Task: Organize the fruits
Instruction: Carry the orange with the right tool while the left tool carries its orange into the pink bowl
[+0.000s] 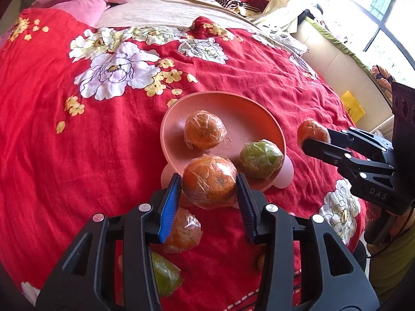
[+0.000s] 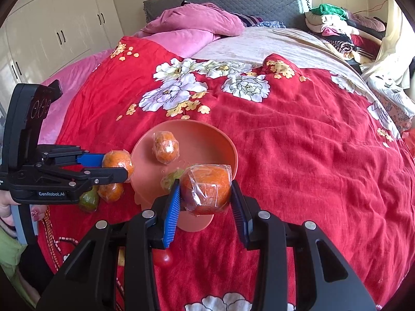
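Note:
A pink bowl (image 1: 233, 106) sits on the red floral bedspread and holds a wrapped orange (image 1: 204, 129) and a wrapped green fruit (image 1: 260, 158). My left gripper (image 1: 208, 190) is shut on a wrapped orange (image 1: 210, 180) just in front of the bowl's near rim. My right gripper (image 2: 205, 194) is shut on another wrapped orange (image 2: 206, 188) above the bowl (image 2: 207, 140); it shows at the right of the left wrist view (image 1: 311, 137). On the bedspread below my left gripper lie a wrapped orange (image 1: 185, 230) and a wrapped green fruit (image 1: 164, 277).
A small red fruit (image 2: 163, 258) lies on the bedspread under my right gripper. Pink pillows (image 2: 194, 23) and folded clothes (image 2: 334, 26) are at the head of the bed. A window (image 1: 373, 7) and cardboard boxes (image 1: 334, 59) stand to the right.

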`<state>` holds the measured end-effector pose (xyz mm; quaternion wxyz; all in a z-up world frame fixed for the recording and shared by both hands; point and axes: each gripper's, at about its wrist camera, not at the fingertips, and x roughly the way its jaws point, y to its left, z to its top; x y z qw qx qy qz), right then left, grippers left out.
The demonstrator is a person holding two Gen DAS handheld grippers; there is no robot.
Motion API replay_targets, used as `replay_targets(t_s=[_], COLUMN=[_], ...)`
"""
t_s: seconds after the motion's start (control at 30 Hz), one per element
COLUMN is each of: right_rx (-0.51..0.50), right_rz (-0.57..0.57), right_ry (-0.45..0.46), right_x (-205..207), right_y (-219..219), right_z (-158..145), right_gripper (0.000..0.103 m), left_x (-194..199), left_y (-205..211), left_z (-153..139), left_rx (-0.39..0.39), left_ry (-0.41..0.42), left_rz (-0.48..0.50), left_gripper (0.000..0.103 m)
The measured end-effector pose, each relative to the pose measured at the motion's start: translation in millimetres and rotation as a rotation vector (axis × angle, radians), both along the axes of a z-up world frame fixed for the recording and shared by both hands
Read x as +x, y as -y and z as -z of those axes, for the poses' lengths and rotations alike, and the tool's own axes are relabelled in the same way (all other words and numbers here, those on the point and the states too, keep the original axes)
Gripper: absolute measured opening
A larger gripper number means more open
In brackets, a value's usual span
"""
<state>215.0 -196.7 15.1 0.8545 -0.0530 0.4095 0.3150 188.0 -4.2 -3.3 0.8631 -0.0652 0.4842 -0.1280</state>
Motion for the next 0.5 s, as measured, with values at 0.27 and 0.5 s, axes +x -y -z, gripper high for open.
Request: replay_targets(t_s=[0.27, 0.5], right_rx=[-0.003, -0.023], right_rz=[-0.007, -0.028], right_ry=[-0.006, -0.019], right_x=[16, 28], right_y=[-10, -23], right_z=[2, 9], right_gripper=[0.036, 0.036], left_x=[16, 25], left_y=[9, 12], left_z=[8, 16], left_rx=[0.041, 0.057], left_ry=[-0.005, -0.020], left_rz=[0.015, 0.026], left_gripper=[0.035, 0.035])
